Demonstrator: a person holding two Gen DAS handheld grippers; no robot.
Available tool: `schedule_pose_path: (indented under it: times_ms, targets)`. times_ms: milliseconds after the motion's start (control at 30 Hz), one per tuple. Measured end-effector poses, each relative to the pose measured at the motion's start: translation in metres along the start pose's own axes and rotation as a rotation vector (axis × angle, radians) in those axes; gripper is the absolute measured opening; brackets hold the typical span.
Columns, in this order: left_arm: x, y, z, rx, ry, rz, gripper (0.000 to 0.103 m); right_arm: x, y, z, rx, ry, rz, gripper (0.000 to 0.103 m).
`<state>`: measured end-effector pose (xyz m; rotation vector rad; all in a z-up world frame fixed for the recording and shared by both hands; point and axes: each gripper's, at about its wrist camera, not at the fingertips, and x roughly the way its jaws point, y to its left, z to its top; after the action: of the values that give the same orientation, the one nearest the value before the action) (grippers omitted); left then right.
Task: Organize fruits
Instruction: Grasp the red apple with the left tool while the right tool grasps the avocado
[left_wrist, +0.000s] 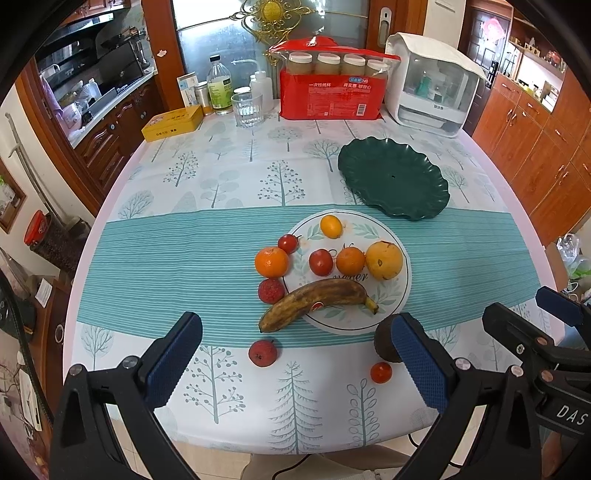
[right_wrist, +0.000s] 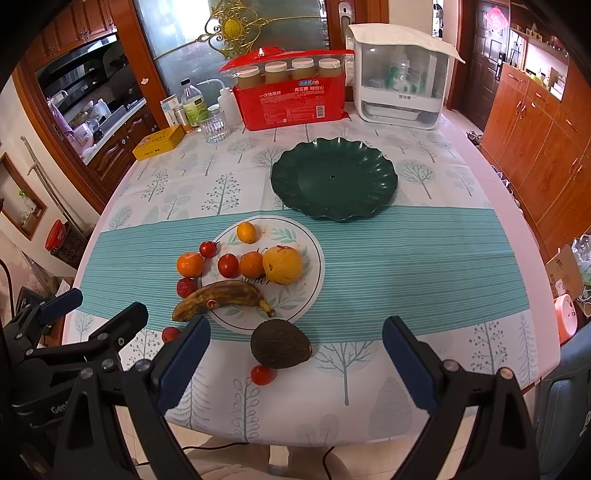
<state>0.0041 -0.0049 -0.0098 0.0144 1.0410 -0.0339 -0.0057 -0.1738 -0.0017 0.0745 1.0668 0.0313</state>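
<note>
Avocado (right_wrist: 280, 343) betw. open right hand-held gripper (right_wrist: 295, 354) fingers, untouched.

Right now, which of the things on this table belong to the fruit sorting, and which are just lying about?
Part of the job: dark avocado, brown-spotted banana, big yellow citrus, white leaf-print plate, empty dark green scalloped plate.

Just lying about: red paper-cup pack, clear drinking glass, yellow tin.

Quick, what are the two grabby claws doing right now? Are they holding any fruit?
Left gripper: open, holding nothing, above the table's near edge.
Right gripper: open, holding nothing; the avocado lies on the table ahead of it.
</note>
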Motion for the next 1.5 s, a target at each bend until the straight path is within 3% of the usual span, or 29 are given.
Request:
schedule_pose_path:
  times_ms: [833, 1400, 1500]
  targets:
    - [0.037, 0.032, -0.008, 0.056, 0.131, -0.013, 0.102, 0.041, 0.022, -0.014, 0.073, 0.118, 0.04, 0.095]
    - [0.109, 0.082, -0.033, -0.018, 0.23, -0.036, 0.102, 0.103, 0.014, -0.033, 0.12, 0.224, 0.0, 0.094]
    - [0.125, 0.087, -0.041, -0.021, 0.265, -0.059, 0.098, 0.113, 0.012, -0.037, 0.124, 0.245, 0.002, 0.094]
